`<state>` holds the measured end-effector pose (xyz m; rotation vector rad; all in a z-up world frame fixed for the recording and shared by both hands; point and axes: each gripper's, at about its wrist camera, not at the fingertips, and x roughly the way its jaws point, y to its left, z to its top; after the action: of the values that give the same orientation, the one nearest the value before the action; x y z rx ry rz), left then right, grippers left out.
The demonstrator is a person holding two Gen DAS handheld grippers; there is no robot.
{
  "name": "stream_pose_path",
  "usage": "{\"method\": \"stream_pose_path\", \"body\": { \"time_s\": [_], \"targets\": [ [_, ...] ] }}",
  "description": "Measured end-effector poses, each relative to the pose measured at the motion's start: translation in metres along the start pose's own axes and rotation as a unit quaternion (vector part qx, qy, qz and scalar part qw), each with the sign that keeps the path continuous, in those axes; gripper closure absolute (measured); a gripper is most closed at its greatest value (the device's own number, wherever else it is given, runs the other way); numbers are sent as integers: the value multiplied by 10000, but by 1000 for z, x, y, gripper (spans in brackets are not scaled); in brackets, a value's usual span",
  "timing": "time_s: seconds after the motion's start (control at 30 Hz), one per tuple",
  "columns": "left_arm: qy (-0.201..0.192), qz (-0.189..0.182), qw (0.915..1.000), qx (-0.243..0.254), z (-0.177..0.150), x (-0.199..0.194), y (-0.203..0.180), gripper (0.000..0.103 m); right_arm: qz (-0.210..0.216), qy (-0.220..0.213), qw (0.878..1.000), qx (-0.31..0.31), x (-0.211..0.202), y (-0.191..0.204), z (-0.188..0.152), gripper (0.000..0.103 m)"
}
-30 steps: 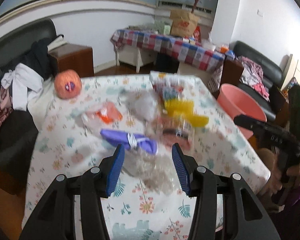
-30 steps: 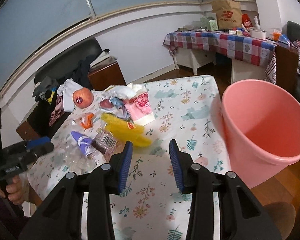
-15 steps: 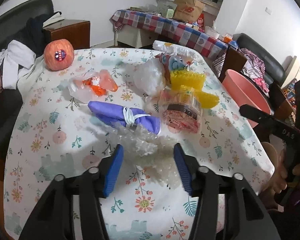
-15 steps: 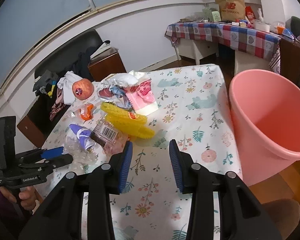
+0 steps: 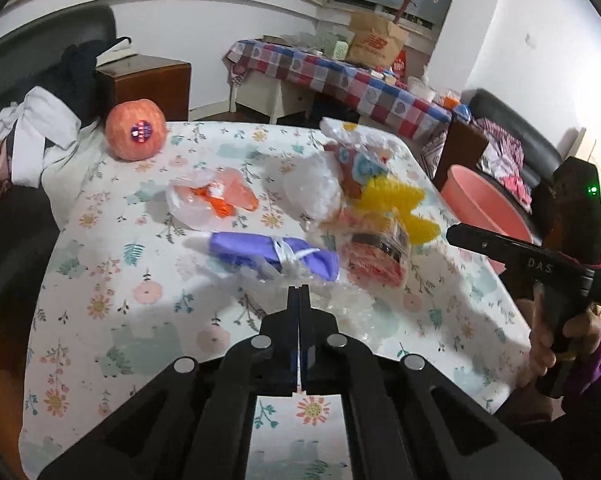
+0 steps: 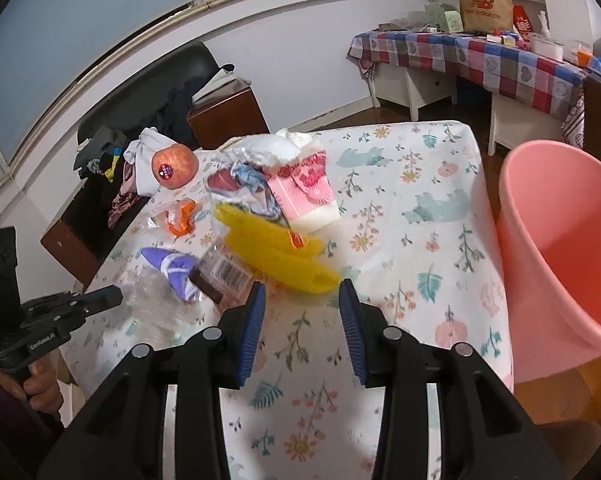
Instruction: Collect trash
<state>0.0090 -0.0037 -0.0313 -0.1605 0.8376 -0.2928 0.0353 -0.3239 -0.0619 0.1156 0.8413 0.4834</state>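
Note:
Trash lies on the flowered table (image 5: 116,280): crumpled clear plastic (image 5: 348,308), a purple tied bundle (image 5: 272,254), a barcoded packet (image 5: 376,252), yellow wrappers (image 5: 396,200) and an orange-and-clear wrapper (image 5: 216,200). My left gripper (image 5: 299,290) is shut, its tips pinching the near edge of the clear plastic. In the right wrist view the left gripper (image 6: 114,294) meets that clear plastic (image 6: 148,296) beside the purple bundle (image 6: 176,268). My right gripper (image 6: 302,292) is open and holds nothing, just short of the yellow wrappers (image 6: 276,252). The pink bucket (image 6: 560,240) stands at the table's right.
An apple (image 5: 135,130) with a sticker sits at the far left corner. A pink-and-white carton (image 6: 308,188) and crumpled bags lie behind the yellow wrappers. Clothes on a dark sofa (image 5: 32,140) border the left side. A checked table (image 5: 340,76) stands behind.
My left gripper sank toward the clear plastic and its jaws closed from wide apart to shut on it. My right gripper drifted nearer the yellow wrappers, jaws unchanged.

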Motion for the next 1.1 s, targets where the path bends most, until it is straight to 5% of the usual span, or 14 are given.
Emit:
{"method": "stream_pose_path", "body": {
  "time_s": [0.23,0.3,0.37,0.47,0.53,0.6,0.9,1.1],
  "targets": [
    [-87,-131,9997,-180,11,-5,9,101,289,27,9987,-429,17,23,31,64],
    [9,-131,9997,-230,11,-3,10,88,270,69,9980,-568,24,29,35,64],
    [83,-79,9995,-306,10,-1,12,62,188,92,9975,-673,33,32,36,64],
    [56,17,9994,-349,9,-1,16,61,224,206,9976,-616,42,31,36,66],
    [61,43,9990,-432,11,1,20,61,248,251,9974,-626,43,31,34,87],
    [41,98,9987,-498,14,2,25,61,316,208,9975,-601,40,30,33,93],
    [-391,850,9939,-587,52,17,51,60,641,-283,9974,-155,5,14,41,94],
    [-235,1246,9914,-317,64,47,62,59,811,-423,9958,101,-10,5,41,94]
  ]
}}
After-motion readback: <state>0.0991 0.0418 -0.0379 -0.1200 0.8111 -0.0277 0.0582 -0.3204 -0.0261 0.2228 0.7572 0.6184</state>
